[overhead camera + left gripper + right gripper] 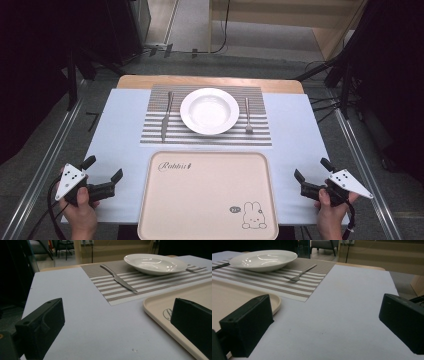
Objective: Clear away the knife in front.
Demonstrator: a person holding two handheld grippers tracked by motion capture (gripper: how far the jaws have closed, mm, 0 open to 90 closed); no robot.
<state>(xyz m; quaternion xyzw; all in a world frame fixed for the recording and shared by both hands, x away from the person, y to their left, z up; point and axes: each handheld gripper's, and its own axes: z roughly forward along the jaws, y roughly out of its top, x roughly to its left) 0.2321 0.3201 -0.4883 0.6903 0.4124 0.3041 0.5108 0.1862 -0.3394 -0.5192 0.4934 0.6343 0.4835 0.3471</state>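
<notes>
**White table, both tongs idle**

White tabletop [120, 130] carries a striped placemat [260, 135] with plate [209, 110], knife [166, 116] and fork [247, 115]. We hold the left gripper [104, 171] and right gripper [312, 170] low beside the beige tray [207, 200] (rabbit print), jaws spread wide, empty, angled toward the tray.

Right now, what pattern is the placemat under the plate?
The placemat has grey-brown and white stripes running across it; the high view shows it best.
</notes>
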